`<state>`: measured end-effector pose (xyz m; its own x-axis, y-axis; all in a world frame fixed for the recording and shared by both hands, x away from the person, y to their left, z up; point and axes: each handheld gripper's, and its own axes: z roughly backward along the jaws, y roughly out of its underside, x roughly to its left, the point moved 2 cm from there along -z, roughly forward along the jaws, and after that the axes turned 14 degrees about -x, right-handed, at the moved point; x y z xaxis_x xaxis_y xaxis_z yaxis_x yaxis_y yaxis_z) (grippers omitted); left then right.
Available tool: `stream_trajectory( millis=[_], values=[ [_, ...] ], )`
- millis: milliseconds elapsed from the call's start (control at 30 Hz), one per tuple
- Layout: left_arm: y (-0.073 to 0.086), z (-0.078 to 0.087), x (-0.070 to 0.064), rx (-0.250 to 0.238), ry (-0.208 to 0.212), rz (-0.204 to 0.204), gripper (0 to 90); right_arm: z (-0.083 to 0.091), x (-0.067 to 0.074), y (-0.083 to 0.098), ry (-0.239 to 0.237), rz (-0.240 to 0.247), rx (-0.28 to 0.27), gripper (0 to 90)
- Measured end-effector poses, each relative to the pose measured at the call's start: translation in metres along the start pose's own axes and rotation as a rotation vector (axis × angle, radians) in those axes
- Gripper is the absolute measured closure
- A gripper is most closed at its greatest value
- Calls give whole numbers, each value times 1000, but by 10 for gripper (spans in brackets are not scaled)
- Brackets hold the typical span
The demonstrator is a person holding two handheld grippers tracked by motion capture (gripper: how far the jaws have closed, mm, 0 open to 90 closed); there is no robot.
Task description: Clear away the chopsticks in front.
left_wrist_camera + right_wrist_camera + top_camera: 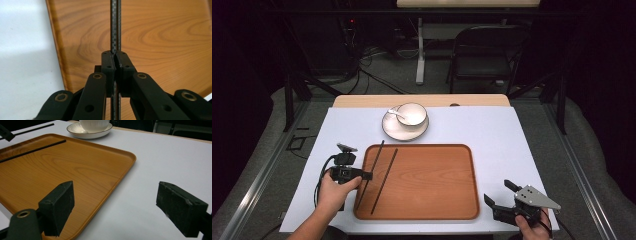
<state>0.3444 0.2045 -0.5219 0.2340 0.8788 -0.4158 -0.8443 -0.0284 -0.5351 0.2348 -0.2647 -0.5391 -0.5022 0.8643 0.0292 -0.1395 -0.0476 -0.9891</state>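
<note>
- Over the wooden tray's left edge, left claw is clamped on one black chopstick; second chopstick lies on the tray, just beside.
- Right claw gapes wide, empty, above the tabletop near the tray's corner.

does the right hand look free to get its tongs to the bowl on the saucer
Probably yes. The right tongs are open and empty by the tray's near right corner, and bare white table lies between them and the bowl. It's a long reach across the table, though.
</note>
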Motion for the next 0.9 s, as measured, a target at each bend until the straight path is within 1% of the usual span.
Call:
stream_trajectory(
  millis=[67,133,333,400,433,533,700,800,900],
  values=[
    [2,-6,1,16,-5,-5,857,0,0,0,0,0,0,144],
    [3,-11,1,28,-5,1,857,0,0,0,0,0,1,144],
    [2,-22,0,49,-16,-3,857,0,0,0,0,1,0,144],
    [2,-23,-1,54,-17,0,856,0,0,0,0,-1,0,144],
    [2,-24,-1,55,-19,-9,856,1,0,0,0,-2,1,144],
    [2,-25,-2,60,-18,-6,855,1,0,0,0,-2,1,144],
    [1,-25,-4,72,-23,-20,855,1,0,0,-1,3,3,144],
    [0,-27,-4,74,-31,-17,855,1,0,0,0,1,2,144],
    [1,-29,-3,83,-39,-23,854,1,0,0,-1,-1,1,144]
  ],
)
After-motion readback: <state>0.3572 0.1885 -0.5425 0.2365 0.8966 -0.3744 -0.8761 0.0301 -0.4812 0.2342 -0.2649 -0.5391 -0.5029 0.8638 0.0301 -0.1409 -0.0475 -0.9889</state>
